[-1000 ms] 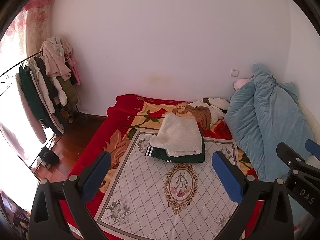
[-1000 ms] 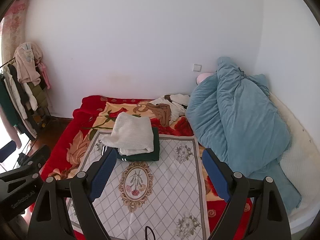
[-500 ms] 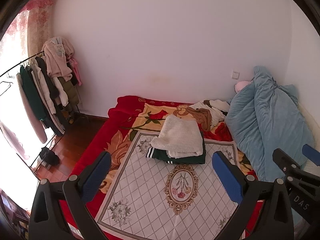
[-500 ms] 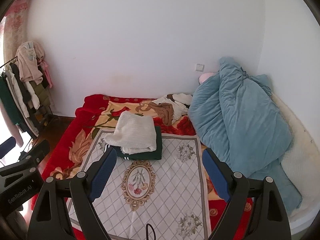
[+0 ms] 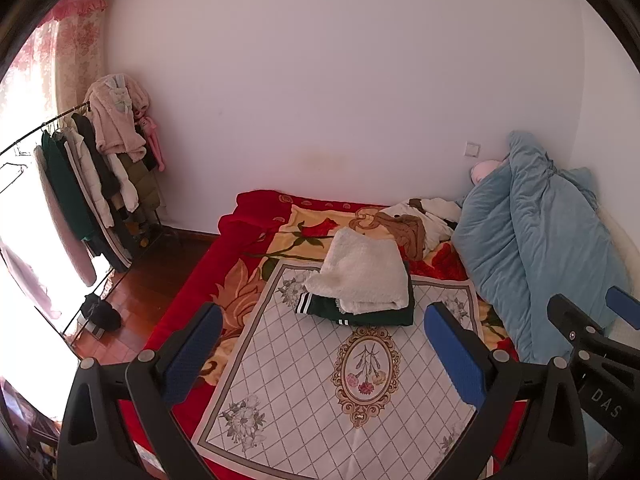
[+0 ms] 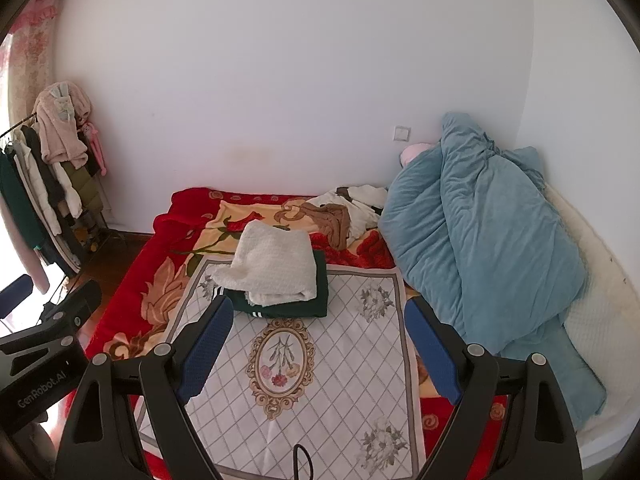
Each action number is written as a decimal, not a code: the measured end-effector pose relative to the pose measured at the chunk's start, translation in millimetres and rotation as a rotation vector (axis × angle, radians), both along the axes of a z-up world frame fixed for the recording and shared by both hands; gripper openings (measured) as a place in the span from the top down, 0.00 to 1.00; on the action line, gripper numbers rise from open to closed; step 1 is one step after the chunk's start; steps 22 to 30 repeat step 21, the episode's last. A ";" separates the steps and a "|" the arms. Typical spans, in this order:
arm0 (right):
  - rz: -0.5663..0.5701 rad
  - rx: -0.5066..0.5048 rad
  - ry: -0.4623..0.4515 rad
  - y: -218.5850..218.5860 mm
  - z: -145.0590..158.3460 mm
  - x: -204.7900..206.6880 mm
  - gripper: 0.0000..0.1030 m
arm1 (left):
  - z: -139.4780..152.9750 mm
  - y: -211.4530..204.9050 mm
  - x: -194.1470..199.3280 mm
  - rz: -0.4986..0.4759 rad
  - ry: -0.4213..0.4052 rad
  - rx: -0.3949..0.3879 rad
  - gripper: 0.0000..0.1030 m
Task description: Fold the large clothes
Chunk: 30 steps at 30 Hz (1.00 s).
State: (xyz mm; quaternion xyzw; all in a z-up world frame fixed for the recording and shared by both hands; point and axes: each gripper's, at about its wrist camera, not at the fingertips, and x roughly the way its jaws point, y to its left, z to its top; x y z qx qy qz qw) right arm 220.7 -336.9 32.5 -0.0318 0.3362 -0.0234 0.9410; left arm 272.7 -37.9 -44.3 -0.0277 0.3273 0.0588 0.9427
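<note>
We found the left gripper [image 5: 322, 344] and the right gripper [image 6: 318, 340] both held above the near end of the bed [image 6: 132, 280], jaws spread wide with nothing between them; each pointed down toward the patterned blanket [image 6: 332, 380]. Neither touched any cloth.

On the blanket beyond the jaws lay a stack of two folded pieces: a white fleece garment [image 6: 276, 266] resting on a dark green garment [image 6: 288, 306] with white stripes at its edge. We judged these finished.

Farther back, near the wall, a loose heap of clothes [image 6: 340, 216], brown and white, lay crumpled beside the blue quilt [image 6: 480, 240], which was bunched along the right side of the bed. A rack of hanging clothes [image 5: 92, 184] stood well apart on the left.

We judged the step in hand to be fetching the next piece from the heap. To do it well, we advised reaching past the folded stack without brushing it, taking one garment only, gripping it at two separate points such as the shoulders, and lifting clear before drawing it onto the bare blanket in front of the stack. The brown piece lay tangled with the white one, so a slow pull was advised.
</note>
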 end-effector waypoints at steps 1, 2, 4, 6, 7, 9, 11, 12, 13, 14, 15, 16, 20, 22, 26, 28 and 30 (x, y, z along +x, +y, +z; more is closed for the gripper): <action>-0.001 0.001 0.001 -0.4 0.0 -0.3 0.14 | 0.1 0.3 -0.3 0.000 -0.001 0.001 0.00; -0.003 0.002 0.000 -0.2 -0.3 -1.2 0.14 | 0.2 0.2 -0.3 0.002 -0.004 0.002 0.00; -0.001 0.002 -0.001 0.0 -0.3 -0.8 0.14 | -0.1 0.0 0.7 0.001 -0.001 0.000 0.00; -0.001 -0.001 -0.003 0.1 0.0 -0.2 0.14 | 0.3 0.2 -0.3 0.002 -0.002 0.003 0.00; -0.001 -0.001 -0.001 0.1 -0.3 -0.1 0.14 | 0.2 0.0 0.5 0.003 -0.003 0.001 0.00; -0.001 0.002 -0.002 -0.3 -0.9 -1.6 0.14 | 0.4 -0.1 0.5 0.002 -0.002 0.002 0.00; 0.001 -0.003 -0.004 0.4 -0.8 0.9 0.14 | 0.4 0.2 0.4 0.003 -0.002 0.003 0.00; 0.001 -0.002 -0.005 0.5 -0.9 0.9 0.14 | -0.2 0.5 -0.4 0.004 -0.003 0.004 0.00; 0.001 0.000 -0.005 0.5 -1.1 1.2 0.14 | -0.2 0.6 -0.5 0.005 -0.003 0.004 0.00; 0.001 -0.001 -0.005 0.6 -1.2 0.7 0.14 | -0.3 0.4 -0.3 0.003 -0.004 0.002 0.00; 0.001 -0.001 -0.005 0.9 -1.2 0.9 0.14 | -0.4 0.4 -0.3 0.002 -0.004 0.003 0.00; 0.002 -0.003 -0.005 1.0 -1.3 1.1 0.14 | -0.3 1.0 -1.2 0.003 -0.003 0.005 0.00; 0.001 -0.002 -0.004 0.4 -1.3 -0.3 0.14 | 0.6 3.8 -4.9 0.005 -0.008 0.001 0.00; 0.000 -0.001 -0.005 0.3 -1.4 -1.5 0.14 | 0.0 4.5 -5.3 0.006 -0.006 0.002 0.00; 0.000 -0.001 -0.005 0.3 -1.4 -1.5 0.14 | 0.0 4.5 -5.3 0.006 -0.006 0.002 0.00; 0.000 -0.001 -0.005 0.3 -1.4 -1.5 0.14 | 0.0 4.5 -5.3 0.006 -0.006 0.002 0.00; 0.000 -0.001 -0.005 0.3 -1.4 -1.5 0.14 | 0.0 4.5 -5.3 0.006 -0.006 0.002 0.00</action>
